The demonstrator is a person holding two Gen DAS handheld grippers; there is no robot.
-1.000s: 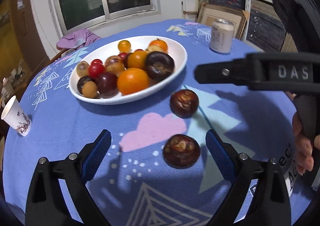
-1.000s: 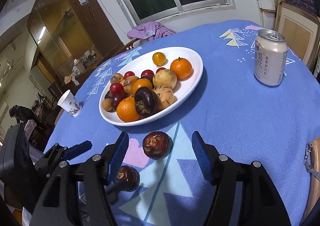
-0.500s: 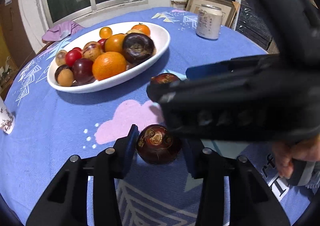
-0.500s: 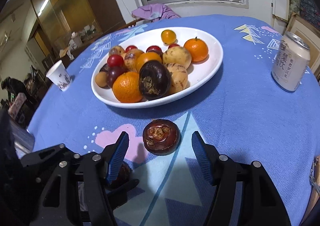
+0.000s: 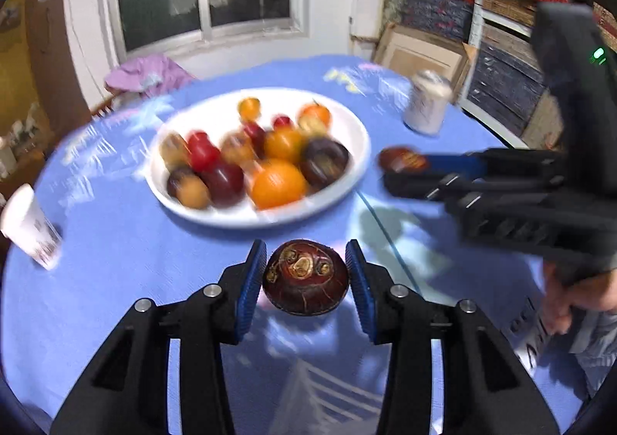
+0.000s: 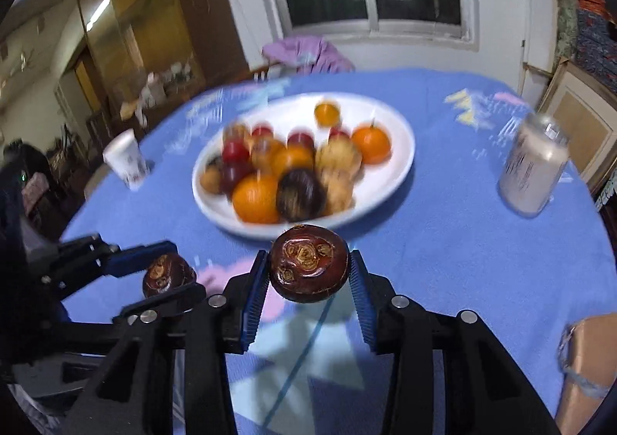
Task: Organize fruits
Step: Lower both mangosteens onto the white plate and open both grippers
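My left gripper [image 5: 305, 277] is shut on a dark red-brown mangosteen [image 5: 305, 282] and holds it above the blue tablecloth, in front of the white plate [image 5: 347, 180] of mixed fruits. My right gripper [image 6: 307, 273] is shut on a second mangosteen [image 6: 308, 265], also lifted, just before the plate [image 6: 401, 165]. The right gripper with its fruit [image 5: 403, 160] shows at the right of the left wrist view. The left gripper with its fruit [image 6: 167, 275] shows at the lower left of the right wrist view.
A drink can [image 6: 534, 169] stands right of the plate. A white paper cup [image 6: 125, 159] stands at the left table edge. A brown parcel [image 6: 590, 369] lies at the near right. Purple cloth [image 6: 308, 53] hangs on a chair behind the table.
Both grippers have closed on their mangosteens and lifted them off the cloth toward the plate. The views are blurred from motion.
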